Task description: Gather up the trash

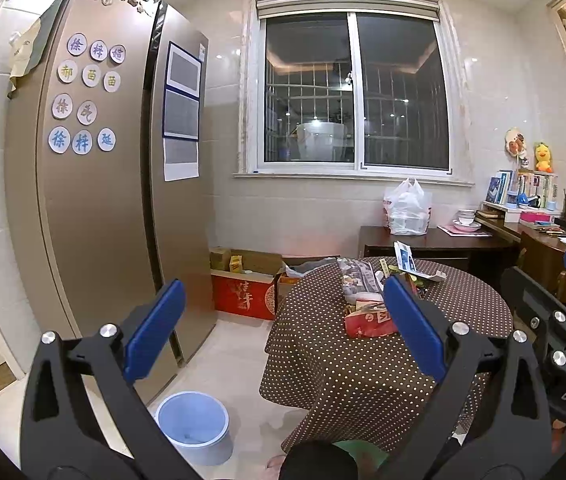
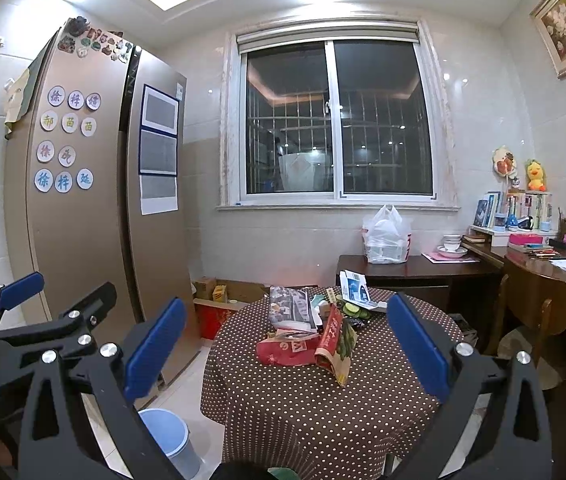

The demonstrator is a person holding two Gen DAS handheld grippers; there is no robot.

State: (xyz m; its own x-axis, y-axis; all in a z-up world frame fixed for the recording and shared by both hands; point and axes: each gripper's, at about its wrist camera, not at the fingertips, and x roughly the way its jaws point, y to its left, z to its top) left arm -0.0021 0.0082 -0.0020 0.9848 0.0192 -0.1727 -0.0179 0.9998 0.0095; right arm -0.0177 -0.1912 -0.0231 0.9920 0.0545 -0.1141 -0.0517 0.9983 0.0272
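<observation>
Both my tools, left (image 1: 283, 332) and right (image 2: 287, 348), gape wide, holding nothing. Trash (image 2: 311, 332) sits piled mid-desk (image 2: 323, 400), untouched. Bin (image 1: 193, 426) on floor looks empty; all collecting left.

We cannot read the print on the red packet (image 2: 287, 350), nor tell what the crumpled wrappers behind it hold. In the right wrist view the blue bin (image 2: 169, 440) is half hidden behind a gripper arm, and in the left wrist view a blue pad covers part of the trash pile (image 1: 367, 300). The contents of the white bag (image 1: 407, 210) stay unclear, and the refrigerator's (image 1: 95, 184) 3 posted sheets are too small to read.
</observation>
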